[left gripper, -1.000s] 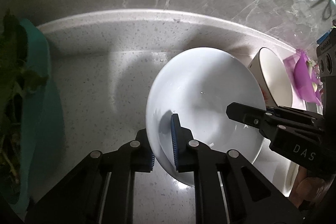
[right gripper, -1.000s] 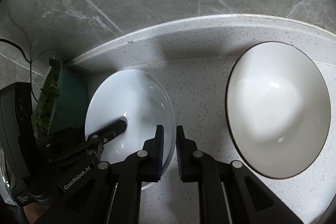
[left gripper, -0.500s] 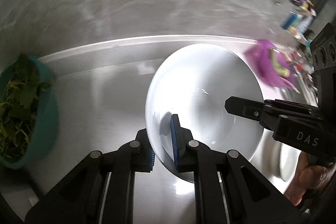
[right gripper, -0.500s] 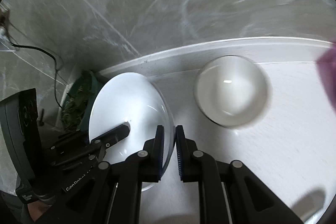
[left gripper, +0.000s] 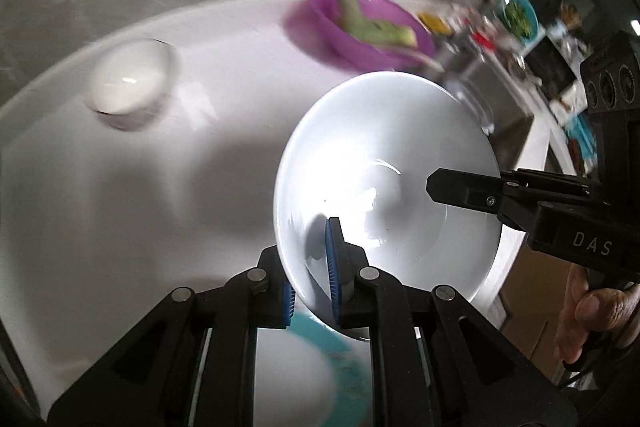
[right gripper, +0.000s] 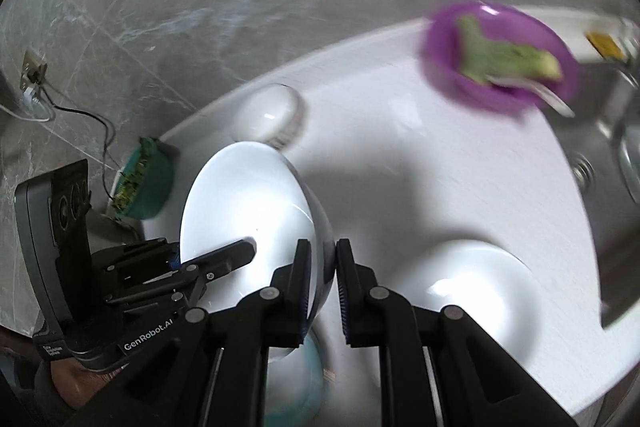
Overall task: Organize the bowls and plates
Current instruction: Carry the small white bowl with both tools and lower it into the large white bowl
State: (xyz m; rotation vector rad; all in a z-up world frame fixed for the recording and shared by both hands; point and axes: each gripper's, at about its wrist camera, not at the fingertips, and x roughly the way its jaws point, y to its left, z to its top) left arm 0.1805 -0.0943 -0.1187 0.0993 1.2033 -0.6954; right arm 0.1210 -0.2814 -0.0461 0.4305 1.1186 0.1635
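White glazed ceramic, the bowl (left gripper: 384, 183) hangs above the counter (left gripper: 120, 187), the left gripper (left gripper: 314, 267) and right gripper (right gripper: 322, 267) each clamped on opposite rims. Probably heavy, slippery, breakable; rim holds seem right.

Counter (right gripper: 420, 187) open in the middle stretch between small white bowl (right gripper: 269, 118) by the back wall, purple bowl (right gripper: 502, 57) toward the sink, teal tub of greens (right gripper: 146, 183) at the left corner and a white dish (right gripper: 472, 303) close in on the right.
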